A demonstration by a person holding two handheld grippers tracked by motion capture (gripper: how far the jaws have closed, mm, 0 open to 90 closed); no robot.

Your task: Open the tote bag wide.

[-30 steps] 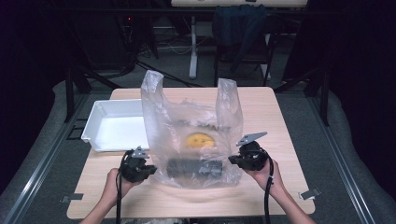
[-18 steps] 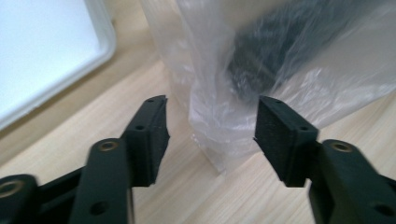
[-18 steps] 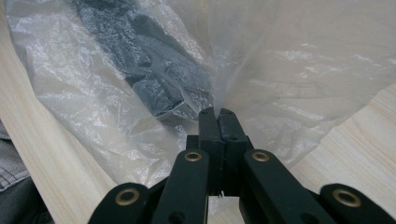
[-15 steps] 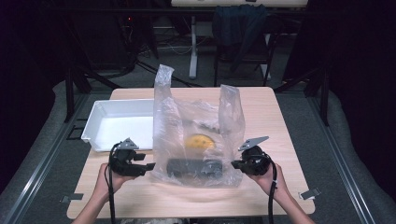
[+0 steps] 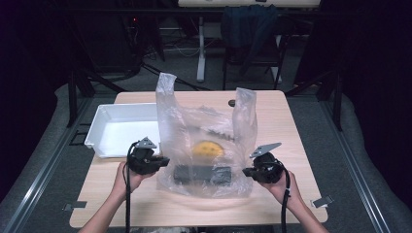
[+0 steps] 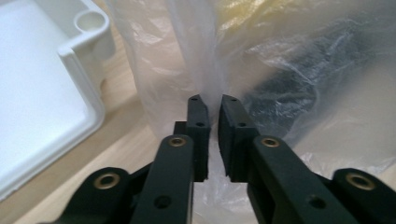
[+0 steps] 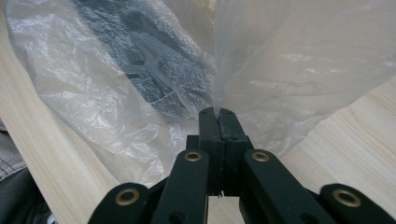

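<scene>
Both claws down low at near edge of surface point(image 5: 145, 204). Right claw point(image 5: 248, 172) clamped tight on plastic bag point(image 5: 204, 145) film. Left claw point(image 5: 164, 160) has just been closing, pinches bag's left side. Bag stands mid-surface, black item point(image 5: 201, 174) and yellow item point(image 5: 206, 148) already inside. Handles still loose, lifting or tying probably left. White tray point(image 5: 121, 131) further left, beside the bag.

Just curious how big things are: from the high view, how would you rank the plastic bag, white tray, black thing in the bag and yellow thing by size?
1. plastic bag
2. white tray
3. black thing
4. yellow thing
</scene>
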